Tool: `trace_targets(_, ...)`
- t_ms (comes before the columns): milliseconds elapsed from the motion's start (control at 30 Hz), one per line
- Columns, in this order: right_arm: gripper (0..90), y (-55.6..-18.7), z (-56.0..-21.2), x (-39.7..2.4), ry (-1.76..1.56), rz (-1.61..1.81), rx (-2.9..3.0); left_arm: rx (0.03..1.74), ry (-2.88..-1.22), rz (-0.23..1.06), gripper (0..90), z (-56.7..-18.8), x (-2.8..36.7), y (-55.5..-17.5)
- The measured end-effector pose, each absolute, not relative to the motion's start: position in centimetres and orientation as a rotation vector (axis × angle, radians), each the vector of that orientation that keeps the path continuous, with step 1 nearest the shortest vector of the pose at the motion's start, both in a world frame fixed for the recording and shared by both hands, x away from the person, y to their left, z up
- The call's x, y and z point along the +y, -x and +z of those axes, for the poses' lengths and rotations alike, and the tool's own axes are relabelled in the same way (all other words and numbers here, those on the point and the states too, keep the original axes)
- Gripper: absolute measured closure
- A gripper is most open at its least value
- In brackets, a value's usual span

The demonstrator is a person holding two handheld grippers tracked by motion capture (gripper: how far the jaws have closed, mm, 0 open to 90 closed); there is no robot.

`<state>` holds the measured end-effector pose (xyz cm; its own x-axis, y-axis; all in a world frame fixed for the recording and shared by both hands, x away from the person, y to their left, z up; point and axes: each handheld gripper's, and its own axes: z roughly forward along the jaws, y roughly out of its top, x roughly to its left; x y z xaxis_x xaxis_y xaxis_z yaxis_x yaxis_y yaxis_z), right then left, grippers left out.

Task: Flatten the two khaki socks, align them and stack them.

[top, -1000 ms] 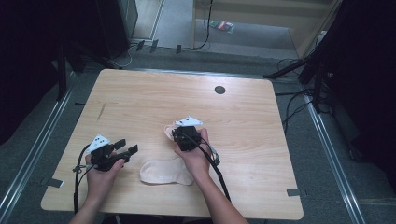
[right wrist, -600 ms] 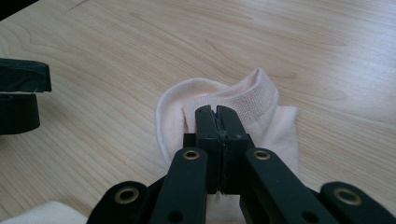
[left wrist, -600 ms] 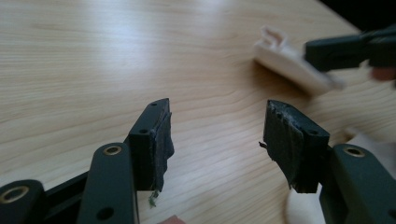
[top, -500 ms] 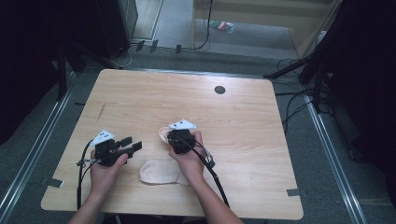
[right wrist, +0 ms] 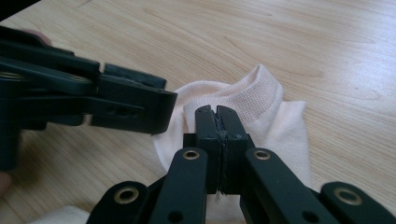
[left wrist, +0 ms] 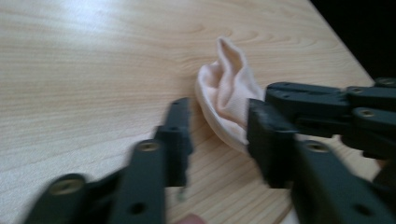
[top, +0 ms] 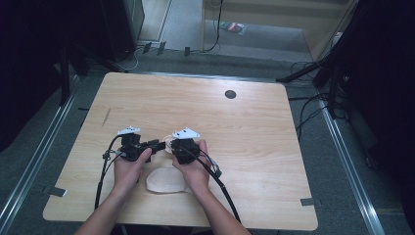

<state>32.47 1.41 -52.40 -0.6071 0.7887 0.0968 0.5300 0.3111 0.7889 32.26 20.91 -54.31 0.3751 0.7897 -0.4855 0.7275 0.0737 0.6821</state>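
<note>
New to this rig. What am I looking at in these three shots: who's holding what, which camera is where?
No robot arm here: a person at a wooden table holds a handheld two-jaw gripper in each hand. The high view looks down from above the person's side, with forearms entering from the bottom. The other two views come from cameras riding on each gripper, looking along its black jaws.

On the table lies a pale pink sock. The right gripper is shut, pinching the sock's ribbed cuff and lifting it. The left gripper comes in from the side; its jaws have just been closing, with the sock's edge between them but not yet clamped. A dark round hole sits near the table's far edge.
</note>
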Motion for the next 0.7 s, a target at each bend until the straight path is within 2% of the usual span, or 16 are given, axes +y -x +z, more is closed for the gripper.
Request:
trace_targets(100, 89.7, -32.4, -52.3, 1.3, -1.188, 1.221, 2.279, 1.361, -1.705, 0.061, 90.0, -54.7, 20.9, -32.4)
trace_targets(333, 89.7, -32.4, -51.0, -1.1, -1.254, 1.343, 2.209, 1.333, -1.751, 0.135, 90.0, -54.0, 21.6, -31.8)
trace_targets(533, 90.0, -32.8, -50.3, -5.8, -1.370, 1.370, 2.075, 1.337, -1.765, 0.174, 90.0, -53.9, 22.9, -31.4)
trace_targets(700, 90.0, -33.4, -51.3, -9.5, -1.519, 1.362, 2.031, 1.327, -1.785, 0.172, 90.0, -54.0, 23.3, -31.4)
